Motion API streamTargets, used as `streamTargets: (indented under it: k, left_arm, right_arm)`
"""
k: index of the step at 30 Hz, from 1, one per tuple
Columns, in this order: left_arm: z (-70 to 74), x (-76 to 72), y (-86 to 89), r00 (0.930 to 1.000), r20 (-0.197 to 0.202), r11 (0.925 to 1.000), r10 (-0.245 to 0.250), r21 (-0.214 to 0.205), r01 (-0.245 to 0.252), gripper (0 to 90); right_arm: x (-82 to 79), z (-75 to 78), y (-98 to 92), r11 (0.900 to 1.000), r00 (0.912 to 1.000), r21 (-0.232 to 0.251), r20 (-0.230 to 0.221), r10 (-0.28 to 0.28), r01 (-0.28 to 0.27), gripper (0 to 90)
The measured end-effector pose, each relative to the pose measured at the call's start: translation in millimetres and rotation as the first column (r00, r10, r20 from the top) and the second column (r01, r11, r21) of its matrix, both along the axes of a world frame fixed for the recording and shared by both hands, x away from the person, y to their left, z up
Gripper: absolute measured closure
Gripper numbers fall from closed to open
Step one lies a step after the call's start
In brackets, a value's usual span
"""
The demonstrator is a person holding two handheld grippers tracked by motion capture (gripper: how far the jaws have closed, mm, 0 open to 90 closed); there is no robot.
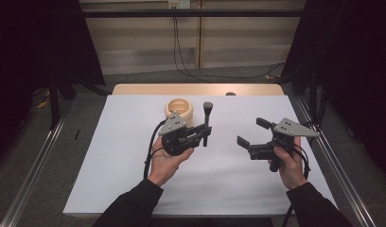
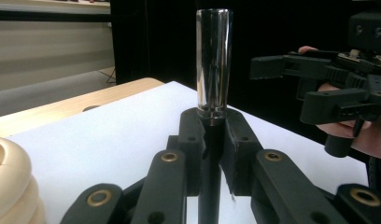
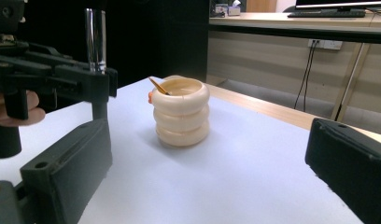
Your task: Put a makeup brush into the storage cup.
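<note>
Honestly, the grip in the lower middle of the left gripper view looks decent: the left gripper (image 2: 212,140) has its jaws pinched tight on the black stem of the brush (image 2: 214,60), with the clear shiny handle sticking straight up into the top centre of the frame. In the high view that brush sits just left of centre, held off the white table (image 1: 134,189). A bit further out, at right of centre, the right gripper (image 1: 253,133) is spread wide with nothing in it, its jaws turned toward the brush. My guess is it's either a handover or a drop into the cream ribbed holder (image 1: 179,109), which sits upper middle, just behind the left hand, with an orange-tipped stick leaning inside. For a handover, I'd take the clear part well above the left jaws so the pads don't collide, and close fully before the left lets go. That shiny handle looks slippery, so keep it vertical.
</note>
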State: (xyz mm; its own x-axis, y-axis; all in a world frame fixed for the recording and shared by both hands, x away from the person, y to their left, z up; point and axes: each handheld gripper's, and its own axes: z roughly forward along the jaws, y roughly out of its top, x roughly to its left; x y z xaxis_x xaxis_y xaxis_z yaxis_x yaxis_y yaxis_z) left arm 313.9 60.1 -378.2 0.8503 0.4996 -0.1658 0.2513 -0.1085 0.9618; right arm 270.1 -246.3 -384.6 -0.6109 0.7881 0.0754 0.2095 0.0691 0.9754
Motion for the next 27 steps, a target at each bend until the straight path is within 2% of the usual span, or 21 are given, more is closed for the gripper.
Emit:
streamTargets:
  k: [3, 5, 6, 9, 10, 11, 16, 18, 19, 23, 24, 25, 26, 27]
  left_arm:
    - [2.8, 0.6, 3.8, 1.0, 0.0, 0.9999, 0.005, -0.01, -0.005, 79.4]
    - [5.0, 1.5, 7.5, 0.9999, 0.01, 1.0, 0.005, -0.002, -0.005, 79.4]
    - [6.2, 1.1, 8.6, 0.9997, 0.009, 0.9998, 0.021, 0.0, -0.021, 79.4]
    - [7.5, 2.4, 12.1, 0.9998, 0.007, 0.9997, 0.018, -0.019, -0.018, 79.4]
    - [8.0, 3.0, 13.9, 0.9997, 0.015, 0.9998, 0.022, -0.004, -0.022, 79.4]
    - [7.9, 3.1, 14.2, 0.9996, 0.01, 0.9995, 0.026, -0.017, -0.026, 79.4]
    - [8.7, 5.2, 19.4, 0.9983, 0.011, 0.9984, 0.057, -0.006, -0.057, 79.4]
    - [8.3, 6.9, 21.2, 0.999, 0.008, 0.9989, 0.044, -0.014, -0.044, 79.4]
    - [8.6, 6.9, 21.9, 0.998, 0.011, 0.998, 0.062, -0.008, -0.062, 79.4]
    - [11.8, 9.1, 26.5, 0.9962, 0.027, 0.9965, 0.083, 0.005, -0.083, 79.4]
    - [14.0, 8.9, 26.4, 0.9958, 0.018, 0.996, 0.089, -0.004, -0.089, 79.4]
    - [16.2, 9.5, 27.1, 0.996, 0.021, 0.9962, 0.087, -0.001, -0.087, 79.4]
    - [17.9, 10.1, 28.3, 0.9962, 0.031, 0.9967, 0.081, -0.002, -0.081, 79.4]
    - [19.4, 10.3, 29.0, 0.9948, 0.035, 0.9954, 0.096, 0.002, -0.096, 79.4]
  right_arm:
    - [-4.5, -2.1, -3.5, 0.9998, 0.9998, 0.006, 0.002, -0.018, 0.018, 1.1]
    - [-7.2, -4.8, -7.1, 0.9997, 0.9997, 0.003, -0.001, -0.026, 0.026, 1.1]
    - [-8.3, -6.2, -8.3, 0.9995, 0.9995, 0.005, 0.0, -0.03, 0.03, 1.3]
    - [-13.4, -8.5, -12.5, 0.9991, 0.9991, 0.003, 0.001, -0.042, 0.042, 1.5]
    - [-15.3, -9.0, -13.8, 0.9988, 0.9988, 0.004, 0.0, -0.049, 0.049, 1.5]
    - [-16.9, -9.8, -15.6, 0.9992, 0.9992, 0.001, -0.003, -0.039, 0.039, 1.5]
    - [-23.8, -17.3, -23.8, 0.9978, 0.9977, -0.007, -0.017, -0.066, 0.066, 1.7]
    - [-26.4, -20.3, -26.9, 0.9975, 0.9972, -0.006, -0.025, -0.071, 0.071, 1.8]
    - [-27.5, -21.5, -28.1, 0.9968, 0.9965, -0.006, -0.023, -0.08, 0.08, 2.0]
    - [-34.7, -26.2, -31.4, 0.996, 0.9957, -0.009, -0.027, -0.089, 0.089, 2.3]
    - [-36.9, -27.5, -32.3, 0.9961, 0.9959, -0.005, -0.021, -0.088, 0.088, 2.4]
    - [-39.1, -28.6, -33.5, 0.9965, 0.9965, -0.014, -0.015, -0.082, 0.082, 2.1]
    - [-41.2, -29.8, -32.1, 0.9963, 0.9962, -0.003, -0.014, -0.086, 0.086, 2.0]
    - [-43.4, -30.7, -33.2, 0.9963, 0.9964, -0.016, -0.011, -0.084, 0.084, 2.0]
